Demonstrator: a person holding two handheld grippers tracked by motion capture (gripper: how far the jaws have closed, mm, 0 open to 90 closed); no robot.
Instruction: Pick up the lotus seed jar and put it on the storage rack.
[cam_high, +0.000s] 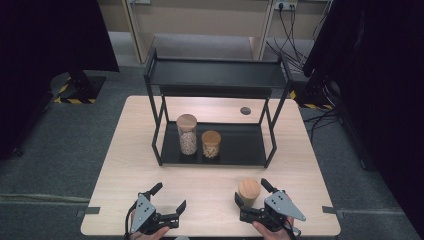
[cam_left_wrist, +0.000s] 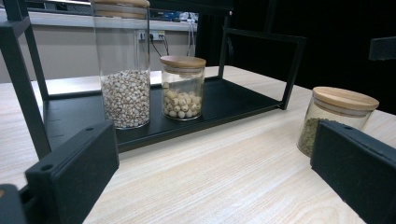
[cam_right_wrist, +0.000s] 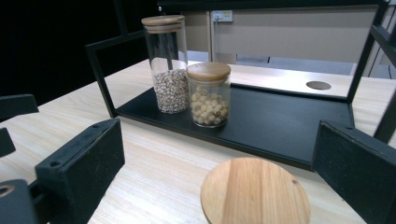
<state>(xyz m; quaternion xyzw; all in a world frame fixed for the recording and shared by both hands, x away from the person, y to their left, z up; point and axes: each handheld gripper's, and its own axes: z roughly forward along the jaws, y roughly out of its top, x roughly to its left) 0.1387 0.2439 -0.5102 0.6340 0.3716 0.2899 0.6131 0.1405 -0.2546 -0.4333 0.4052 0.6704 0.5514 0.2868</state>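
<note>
At the near edge of the light wooden bench (cam_high: 130, 165) a person holds two black grippers. The right gripper (cam_high: 254, 192) is spread wide, and a short glass jar with a round wooden lid (cam_high: 249, 191) stands between its jaws, near the front right of the bench; in the right gripper view the wooden lid (cam_right_wrist: 255, 191) lies low between the two black jaws, and I cannot tell if a jaw touches the glass. In the left gripper view the same jar (cam_left_wrist: 337, 119) shows greenish small grains inside. The left gripper (cam_high: 169, 196) is also spread, with nothing between its jaws, and it rests over the bare wood at the front left, well apart from the jar. Behind them, in the middle of the bench, stands a black metal two-level rack (cam_high: 235, 147). On its lower shelf there are two more jars, just beside each other: a tall glass jar with a wooden lid (cam_high: 187, 134), about half full of small pale grains, and at its right a shorter glass jar with a wooden lid (cam_high: 211, 144) holding bigger white round seeds. A small round grey hole (cam_high: 245, 110) is in the bench behind the rack.
</note>
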